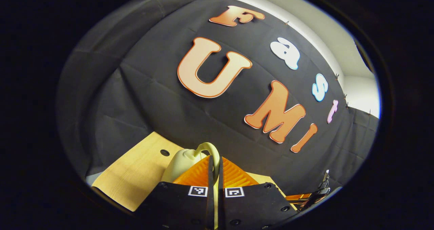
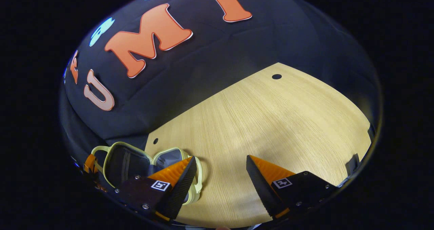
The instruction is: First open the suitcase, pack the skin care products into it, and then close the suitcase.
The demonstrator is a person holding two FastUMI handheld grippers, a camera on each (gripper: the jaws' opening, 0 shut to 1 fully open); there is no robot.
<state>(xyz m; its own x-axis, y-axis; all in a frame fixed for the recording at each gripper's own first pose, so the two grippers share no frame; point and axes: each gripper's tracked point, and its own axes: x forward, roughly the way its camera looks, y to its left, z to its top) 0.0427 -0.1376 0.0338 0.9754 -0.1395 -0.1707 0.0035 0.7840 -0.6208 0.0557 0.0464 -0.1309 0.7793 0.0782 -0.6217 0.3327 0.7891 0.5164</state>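
In the left gripper view my left gripper (image 1: 217, 167) is shut on the pale yellow handle (image 1: 211, 149) of the small cream suitcase (image 1: 181, 164), which it holds just above the wooden table (image 1: 135, 172). The right gripper view has the suitcase (image 2: 127, 162) at the lower left, its pale rims framing a dark lining, so it looks open. An orange part of the left gripper (image 2: 90, 164) sits at the suitcase handle (image 2: 98, 149). My right gripper (image 2: 221, 175) hangs open over the table (image 2: 271, 121), just right of the suitcase, with nothing between its fingers.
The table has small round holes (image 2: 276, 76) near its far edge, and the booth's black cloth wall stands right behind it. In the left gripper view, part of the other gripper (image 1: 313, 194) shows at the lower right.
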